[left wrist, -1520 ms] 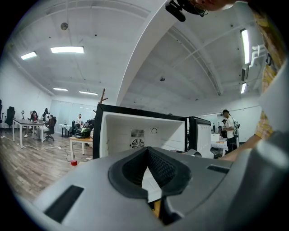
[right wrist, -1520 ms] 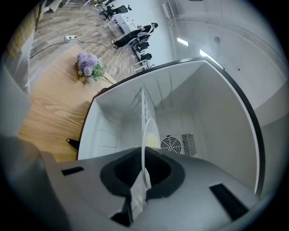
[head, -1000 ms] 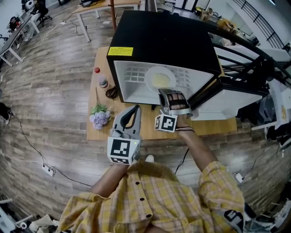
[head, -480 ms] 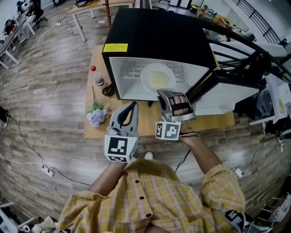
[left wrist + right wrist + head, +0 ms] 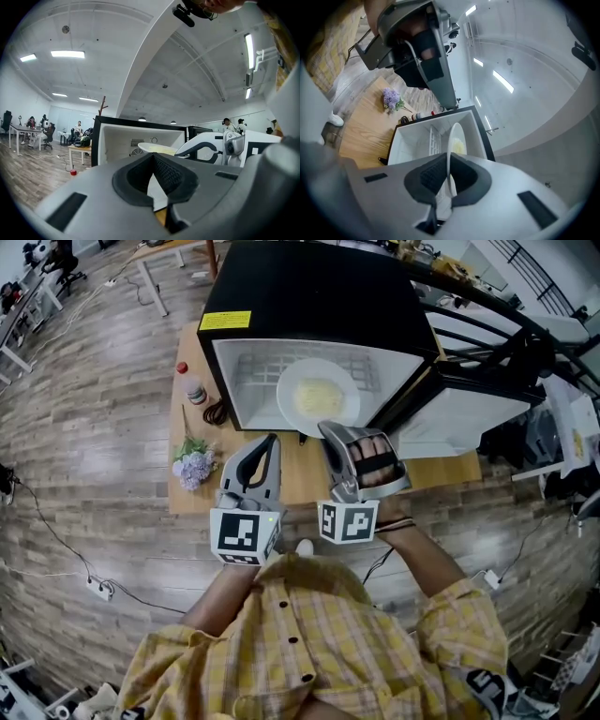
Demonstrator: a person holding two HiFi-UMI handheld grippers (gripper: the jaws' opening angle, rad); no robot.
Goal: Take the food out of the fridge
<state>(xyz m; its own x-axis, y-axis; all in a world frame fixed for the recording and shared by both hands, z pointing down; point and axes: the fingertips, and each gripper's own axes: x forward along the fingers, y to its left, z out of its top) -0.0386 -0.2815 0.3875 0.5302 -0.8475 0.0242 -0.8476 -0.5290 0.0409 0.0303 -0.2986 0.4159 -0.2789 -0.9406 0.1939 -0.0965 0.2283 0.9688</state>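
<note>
A white plate (image 5: pixel 317 395) with pale yellow food on it sits at the mouth of the black fridge (image 5: pixel 319 296), over its front edge. My right gripper (image 5: pixel 325 430) is shut on the plate's near rim. In the right gripper view the plate (image 5: pixel 454 133) stands edge-on between the pads of my right gripper (image 5: pixel 448 171), with the fridge's white inside (image 5: pixel 415 140) behind it. My left gripper (image 5: pixel 271 441) hovers over the wooden table just left of the plate, shut on nothing. In its own view my left gripper (image 5: pixel 152 159) points at the open fridge and the plate (image 5: pixel 157 148).
The fridge door (image 5: pixel 469 418) hangs open to the right. On the wooden table (image 5: pixel 300 486), left of the fridge, stand a small bottle (image 5: pixel 194 390), a dark coiled thing (image 5: pixel 216 413) and a bunch of purple flowers (image 5: pixel 192 468). Cables run over the wooden floor.
My right gripper has drawn the plate out from deep inside the fridge towards the person, and it now reaches past the front edge. The left gripper has hardly moved.
</note>
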